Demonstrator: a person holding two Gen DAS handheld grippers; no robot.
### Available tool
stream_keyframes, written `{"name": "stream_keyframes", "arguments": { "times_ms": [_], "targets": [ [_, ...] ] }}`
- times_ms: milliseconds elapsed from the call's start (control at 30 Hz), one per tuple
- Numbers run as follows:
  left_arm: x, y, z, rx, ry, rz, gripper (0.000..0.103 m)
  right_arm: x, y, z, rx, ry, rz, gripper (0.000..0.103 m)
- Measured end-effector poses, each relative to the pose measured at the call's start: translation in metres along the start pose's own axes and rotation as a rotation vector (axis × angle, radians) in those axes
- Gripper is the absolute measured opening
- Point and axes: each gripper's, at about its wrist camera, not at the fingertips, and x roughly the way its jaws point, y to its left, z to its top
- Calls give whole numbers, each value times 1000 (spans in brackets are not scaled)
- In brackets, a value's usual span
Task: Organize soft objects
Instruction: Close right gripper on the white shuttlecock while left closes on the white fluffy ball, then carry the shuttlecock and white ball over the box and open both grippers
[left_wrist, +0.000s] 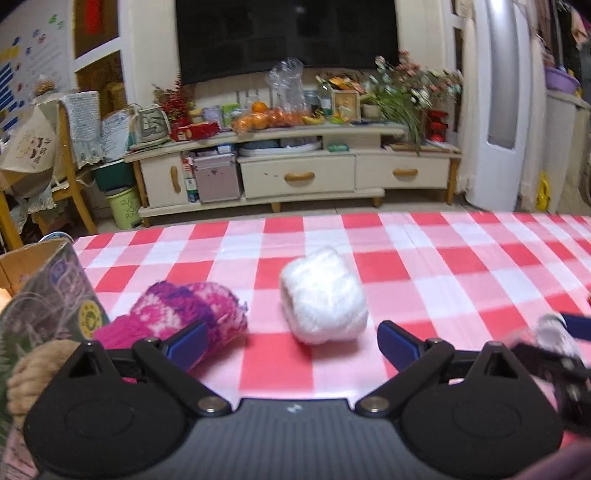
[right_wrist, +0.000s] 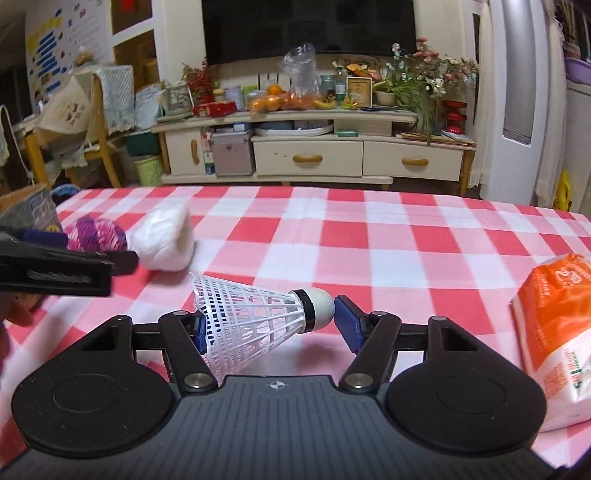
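Checkered tablecloth (right_wrist: 369, 229): right gripper (right_wrist: 269, 325) grasps one shuttlecock (right_wrist: 258, 317); left gripper (left_wrist: 291, 341) released.

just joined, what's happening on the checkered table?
A person is sorting soft items with a handheld tool in each hand. The right tool is clamped on a white plastic shuttlecock, one pad against its cork tip and the other at the skirt. The left tool is open and empty, with a white yarn ball just ahead of it and a pink and purple yarn ball beside that. An orange and white packet lies to the right.
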Motion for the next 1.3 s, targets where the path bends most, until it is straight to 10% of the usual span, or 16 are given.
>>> {"name": "stream_keyframes", "arguments": {
  "times_ms": [367, 633, 1300],
  "targets": [
    [43, -25, 9, -8, 16, 97, 91, -7, -11, -2, 24, -12, 29, 80],
    [52, -19, 12, -27, 72, 103, 44, -9, -14, 0, 28, -14, 50, 80],
    [-31, -9, -17, 35, 75, 4, 36, -9, -13, -2, 37, -4, 75, 80]
  ]
}}
